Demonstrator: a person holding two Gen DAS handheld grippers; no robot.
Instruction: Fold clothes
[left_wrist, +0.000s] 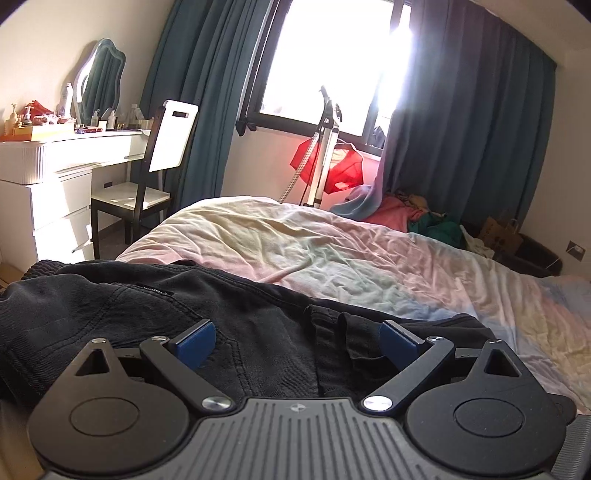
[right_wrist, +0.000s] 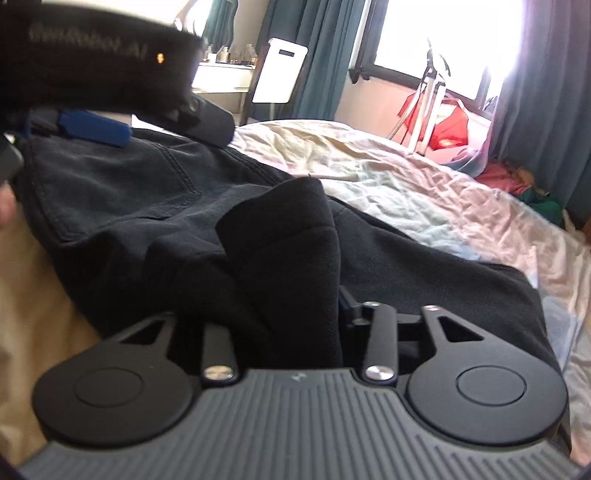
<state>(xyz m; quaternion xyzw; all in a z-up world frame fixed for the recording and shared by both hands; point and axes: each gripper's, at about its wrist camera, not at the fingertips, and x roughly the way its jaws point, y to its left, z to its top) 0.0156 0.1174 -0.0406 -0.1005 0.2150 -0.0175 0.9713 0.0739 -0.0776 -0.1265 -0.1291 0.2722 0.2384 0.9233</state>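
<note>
Black trousers (left_wrist: 155, 314) lie across the near end of a bed with a pastel sheet (left_wrist: 332, 251). My left gripper (left_wrist: 297, 341) is open, its blue pads just above the trousers near the folded middle, holding nothing. In the right wrist view my right gripper (right_wrist: 284, 310) is shut on a bunched fold of the black trousers (right_wrist: 280, 236), which rises between the fingers and hides the pads. The left gripper (right_wrist: 96, 129) shows at the upper left of that view, over the trousers' waist end.
A white dresser (left_wrist: 55, 177) with bottles and a mirror stands at the left, with a chair (left_wrist: 147, 184) beside it. A stand with a red cloth (left_wrist: 328, 162) is by the window. A pile of clothes (left_wrist: 413, 218) lies at the bed's far right.
</note>
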